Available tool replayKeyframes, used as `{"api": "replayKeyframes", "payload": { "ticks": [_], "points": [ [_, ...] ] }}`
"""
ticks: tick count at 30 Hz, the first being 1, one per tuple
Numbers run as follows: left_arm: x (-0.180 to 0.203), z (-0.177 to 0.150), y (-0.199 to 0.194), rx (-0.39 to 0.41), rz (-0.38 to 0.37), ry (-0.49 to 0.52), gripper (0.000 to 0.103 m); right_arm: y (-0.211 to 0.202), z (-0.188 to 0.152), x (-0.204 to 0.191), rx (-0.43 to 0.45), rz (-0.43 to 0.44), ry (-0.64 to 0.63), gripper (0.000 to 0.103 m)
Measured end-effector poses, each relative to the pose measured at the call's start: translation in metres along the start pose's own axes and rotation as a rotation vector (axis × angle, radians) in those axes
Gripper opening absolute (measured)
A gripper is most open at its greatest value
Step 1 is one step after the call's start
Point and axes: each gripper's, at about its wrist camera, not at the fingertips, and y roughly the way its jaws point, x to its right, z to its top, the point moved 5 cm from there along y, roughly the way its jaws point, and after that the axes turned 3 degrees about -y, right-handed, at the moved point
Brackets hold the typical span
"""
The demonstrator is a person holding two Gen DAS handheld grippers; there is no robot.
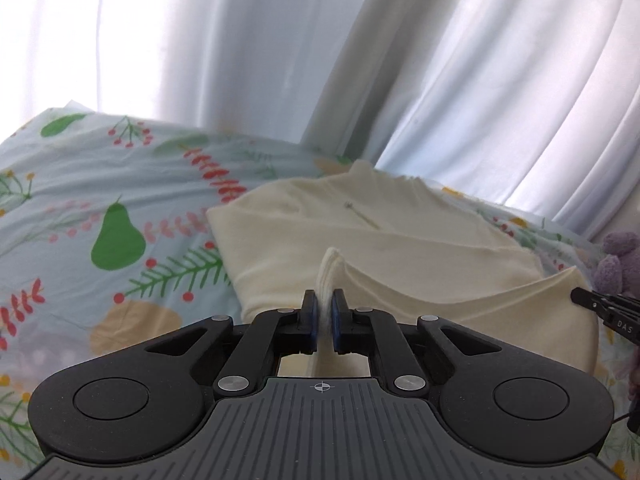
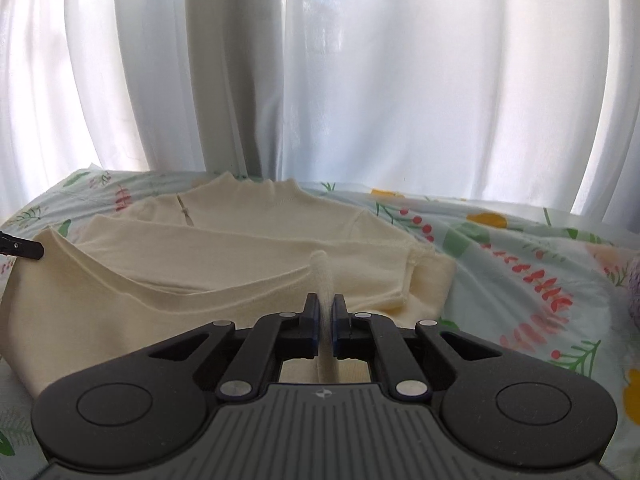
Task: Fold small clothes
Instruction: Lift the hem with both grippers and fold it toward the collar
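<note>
Cream fabric of the sweater (image 1: 360, 232) is pinched by the left gripper (image 1: 325, 308) and right gripper (image 2: 326, 312) above the floral bedsheet (image 1: 100, 184).

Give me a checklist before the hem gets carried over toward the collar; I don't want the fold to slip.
1. Left gripper shut on the top: ok, a pinch of hem sticks up between the pads.
2. Right gripper shut on the top: ok, same pinch there.
3. Hem lifted between both grips: ok, it sags only a little.
4. Sleeve already folded across the body: ok.
5. Collar end flat on the sheet: ok.
6. Plush toy clear of the fold path: cannot tell, it sits close to the right edge.
</note>
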Motion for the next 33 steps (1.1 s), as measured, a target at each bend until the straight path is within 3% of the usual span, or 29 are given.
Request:
{"api": "replayKeyframes", "payload": {
  "ticks": [8,17,28,33],
  "points": [
    [0.004,0.049,0.011,0.103,0.012,0.005,0.009,0.014,0.039,0.010,0.073,-0.048,0.014,0.005],
    [0.004,0.098,0.057,0.141,0.078,0.038,0.009,0.062,0.081,0.020,0.096,-0.089,-0.008,0.005],
    [-0.002,0.128,0.124,0.142,0.157,0.040,0.009,0.138,0.107,0.036,0.047,-0.173,0.016,0.005],
    [-0.014,0.122,0.159,0.091,0.208,0.026,0.009,0.168,0.103,0.041,-0.004,-0.196,0.034,0.005]
  ]
}}
